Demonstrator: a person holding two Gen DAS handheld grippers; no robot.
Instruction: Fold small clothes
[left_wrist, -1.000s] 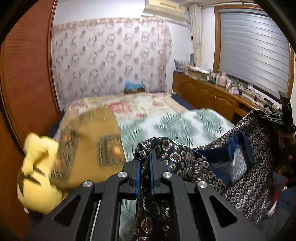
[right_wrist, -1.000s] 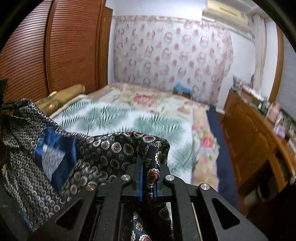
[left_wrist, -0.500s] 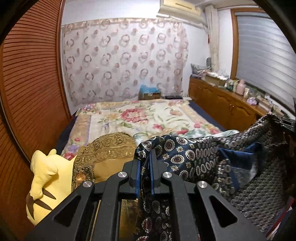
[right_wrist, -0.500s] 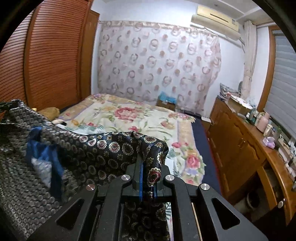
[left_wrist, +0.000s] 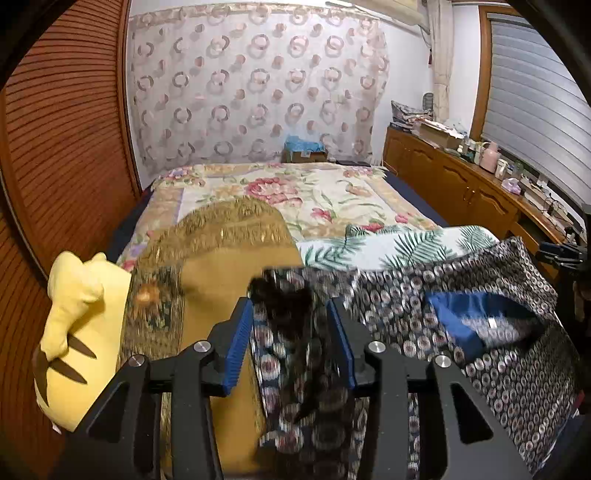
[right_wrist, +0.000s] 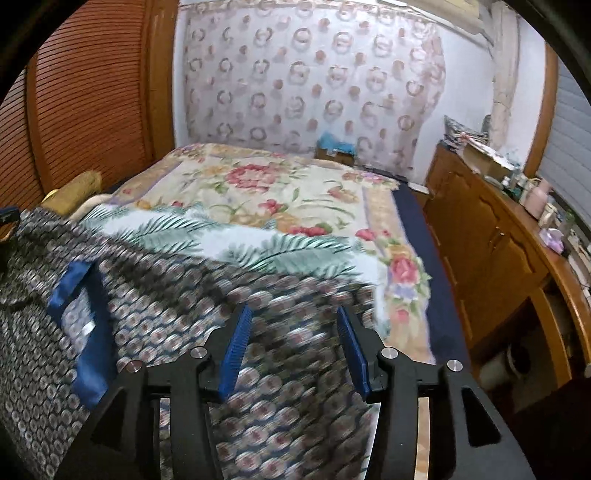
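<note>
Over the bed's (left_wrist: 280, 192) near edge, from the left wrist: left gripper (left_wrist: 290, 345) opening, releasing the patterned garment (left_wrist: 498, 354), cloth between unpressing pads. From the right wrist: right gripper (right_wrist: 295, 343) opening above the garment (right_wrist: 177, 295); spreading apparently ending, folding not yet begun.

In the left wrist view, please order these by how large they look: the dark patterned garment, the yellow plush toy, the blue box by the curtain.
1. Dark patterned garment, though closeness to the camera exaggerates it.
2. Yellow plush toy, also close.
3. Blue box by the curtain, far away.
</note>
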